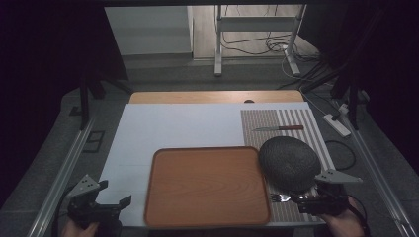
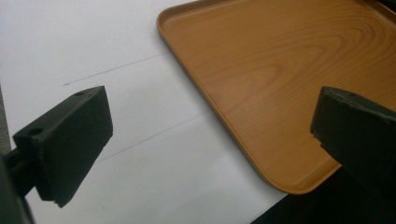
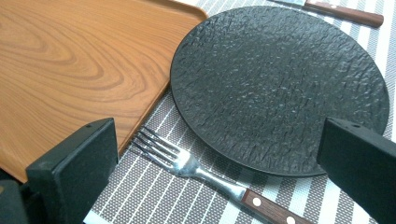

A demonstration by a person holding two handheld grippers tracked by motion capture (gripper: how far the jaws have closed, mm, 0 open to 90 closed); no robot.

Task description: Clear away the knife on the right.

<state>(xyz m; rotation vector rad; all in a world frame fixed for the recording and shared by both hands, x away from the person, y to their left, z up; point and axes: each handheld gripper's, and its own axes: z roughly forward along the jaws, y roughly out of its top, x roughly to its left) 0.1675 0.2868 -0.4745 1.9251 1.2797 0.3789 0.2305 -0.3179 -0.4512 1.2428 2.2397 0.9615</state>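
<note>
A wooden tray (image 1: 207, 185) (image 2: 289, 79) (image 3: 70, 65) lies at the table's front centre. To its right a dark textured plate (image 1: 289, 162) (image 3: 280, 84) rests on a striped placemat (image 1: 301, 123). A fork (image 1: 280, 198) (image 3: 210, 177) with a wooden handle lies in front of the plate. A knife (image 1: 279, 128) (image 3: 345, 11) with a wooden handle lies behind it. My left gripper (image 1: 116, 202) (image 2: 210, 140) hovers open at the tray's front left corner, holding nothing. My right gripper (image 1: 299, 198) (image 3: 219, 168) stands open over the fork, jaws on either side of it.
A white sheet (image 1: 173, 128) covers most of the table; a wooden strip (image 1: 212, 97) shows at the far edge. Metal rails (image 1: 64, 168) run along both sides. A white stand (image 1: 257, 29) and cables (image 1: 276, 47) are on the floor beyond.
</note>
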